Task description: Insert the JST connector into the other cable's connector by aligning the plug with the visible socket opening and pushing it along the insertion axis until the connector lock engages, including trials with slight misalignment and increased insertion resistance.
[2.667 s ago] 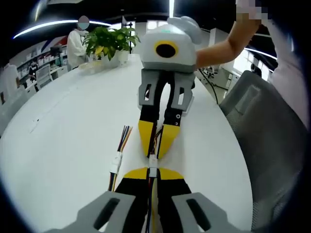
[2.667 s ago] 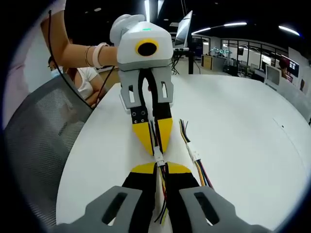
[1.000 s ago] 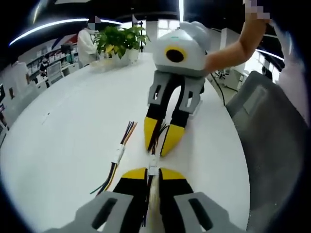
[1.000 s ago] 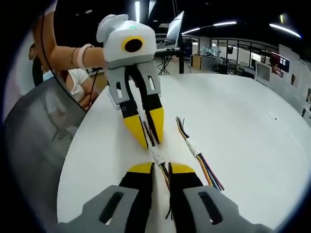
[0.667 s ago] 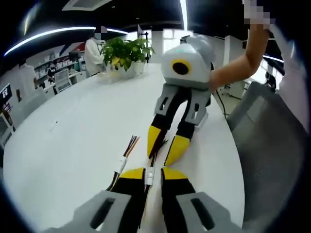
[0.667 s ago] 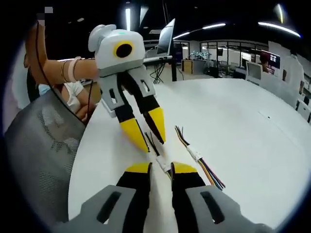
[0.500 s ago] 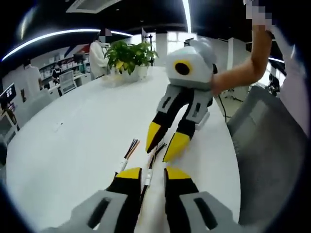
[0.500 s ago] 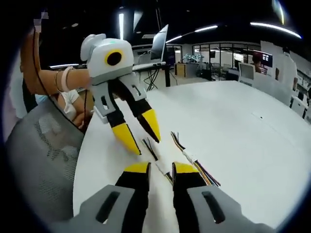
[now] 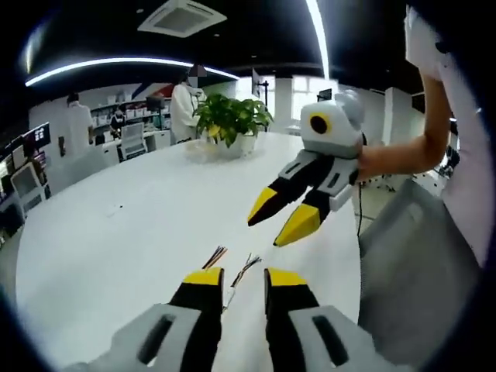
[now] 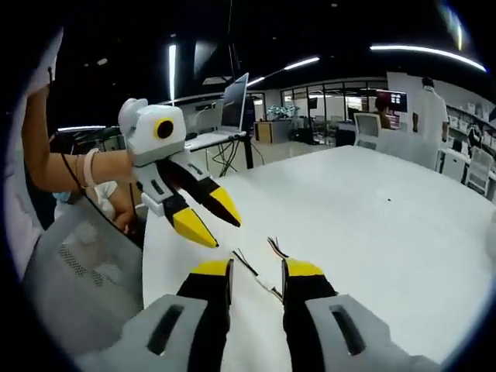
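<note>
White table (image 9: 116,232), cables (image 10: 260,280) btwn open jaws

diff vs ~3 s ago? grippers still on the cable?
Both let go. The left gripper and right gripper, earlier shut on the two halves of the cable with tips nearly meeting, now have open jaws and have lifted up and apart. The cable lies loose on the white table. The second cable stayed on the table.
</note>
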The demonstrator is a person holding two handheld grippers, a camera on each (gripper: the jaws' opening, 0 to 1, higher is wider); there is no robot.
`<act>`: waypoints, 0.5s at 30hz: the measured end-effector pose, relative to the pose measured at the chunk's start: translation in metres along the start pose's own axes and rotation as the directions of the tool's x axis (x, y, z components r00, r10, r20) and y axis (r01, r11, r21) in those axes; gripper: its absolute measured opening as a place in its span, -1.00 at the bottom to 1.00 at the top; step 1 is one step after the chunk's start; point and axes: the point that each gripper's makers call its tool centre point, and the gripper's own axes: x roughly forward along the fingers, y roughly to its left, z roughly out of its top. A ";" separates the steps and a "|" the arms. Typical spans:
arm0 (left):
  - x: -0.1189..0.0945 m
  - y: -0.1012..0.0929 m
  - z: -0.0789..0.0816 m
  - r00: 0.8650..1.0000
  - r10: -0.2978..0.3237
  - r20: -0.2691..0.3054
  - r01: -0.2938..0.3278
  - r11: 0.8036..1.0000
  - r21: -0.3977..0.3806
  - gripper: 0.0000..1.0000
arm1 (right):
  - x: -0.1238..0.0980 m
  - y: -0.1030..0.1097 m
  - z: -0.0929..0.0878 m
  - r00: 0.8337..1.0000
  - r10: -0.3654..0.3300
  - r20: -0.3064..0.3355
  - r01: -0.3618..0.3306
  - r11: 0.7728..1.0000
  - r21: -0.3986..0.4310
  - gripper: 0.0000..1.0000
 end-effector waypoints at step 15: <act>-0.044 -0.007 0.042 0.985 0.124 0.119 -0.124 0.992 -0.008 -0.35 | -0.060 0.002 0.047 0.980 -0.152 0.131 0.146 0.988 0.052 -0.30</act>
